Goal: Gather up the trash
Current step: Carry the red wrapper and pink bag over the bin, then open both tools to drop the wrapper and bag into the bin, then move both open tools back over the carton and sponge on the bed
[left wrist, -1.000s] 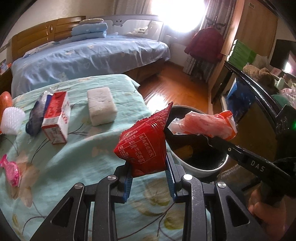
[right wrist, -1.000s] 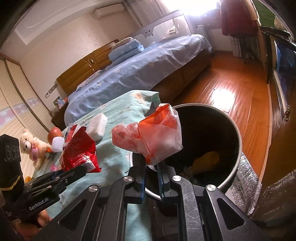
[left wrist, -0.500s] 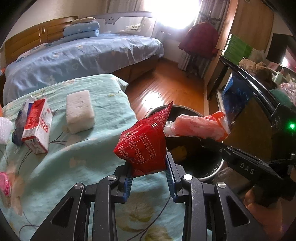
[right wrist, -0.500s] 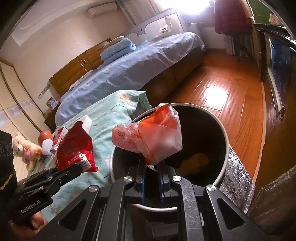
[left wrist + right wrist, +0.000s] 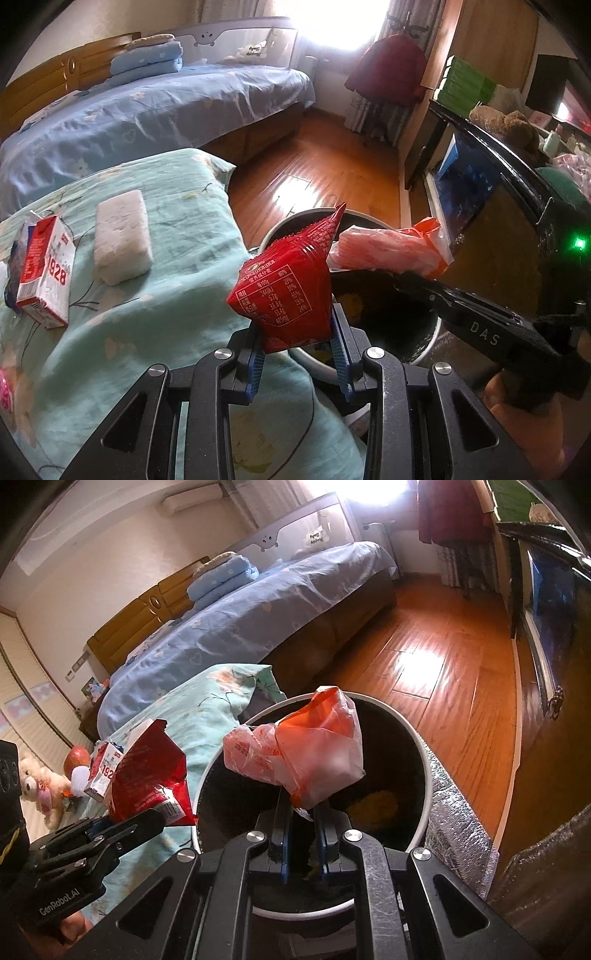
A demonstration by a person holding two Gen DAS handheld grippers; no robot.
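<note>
Bedroom with a wooden floor (image 5: 436, 664) and a blue-sheeted bed (image 5: 155, 107) sets the scene, sunlight flaring through the far window.

Left gripper (image 5: 299, 354): its blue-padded fingers (image 5: 255, 363) are pinching the lower end of a red snack packet (image 5: 288, 291), which stands up between them with its nutrition panel toward the camera. The packet's upper corner reaches over the near rim of the trash bin (image 5: 421, 350). Seen from the right wrist, the same packet hangs just beside the bin's left rim, above the teal cloth.

Right gripper (image 5: 303, 845): its fingers (image 5: 282, 834) are pressed close together on the bottom of a crumpled orange-and-clear plastic bag (image 5: 310, 753). The bag is held directly over the bin's dark opening, with something yellow lying at the bottom inside.

Farther out, the round white-rimmed bin stands on the floor, touching the edge of a tabletop draped in a teal floral cloth (image 5: 155, 302). On that cloth lie a white foam block (image 5: 120, 236) and, near it to the left, a red-and-white milk carton (image 5: 46, 273) marked 1928. A red apple (image 5: 77, 757) and a plush bear (image 5: 40, 779) lie at the far end in the right wrist view. A crinkled silver sheet (image 5: 458, 812) lies by the bin's right side.
</note>
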